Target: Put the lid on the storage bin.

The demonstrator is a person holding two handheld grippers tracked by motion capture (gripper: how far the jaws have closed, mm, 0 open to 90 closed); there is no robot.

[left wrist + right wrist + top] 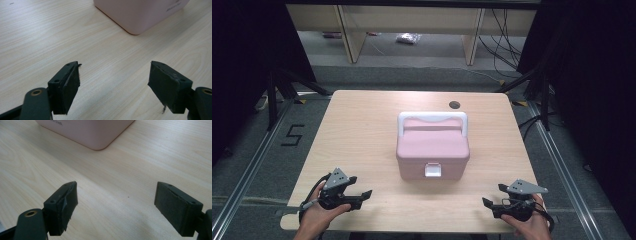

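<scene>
At the lower left of the high view, the left tongs (362, 195) rest low over the counter (362, 130), jaws spread wide and holding nothing; in the left gripper view the two black pads (71, 82) stand well apart with bare wood between them, and a rounded corner of the box sits at the upper right of that frame.

The pink storage box (432, 147) sits in the middle of the high view, lid down, its white carry handle (432, 118) folded back toward the far side and a white latch (433, 170) on the near face. It looks like rigid moulded plastic, probably light (unless it is packed), with smooth walls that could slip under a side pinch. The handle bar seems the surest hold for lifting; the latch tab is the place to grip for opening.

At the lower right, the right tongs (488, 204) are likewise wide open and empty, near the counter's front edge and well apart from the box.
</scene>
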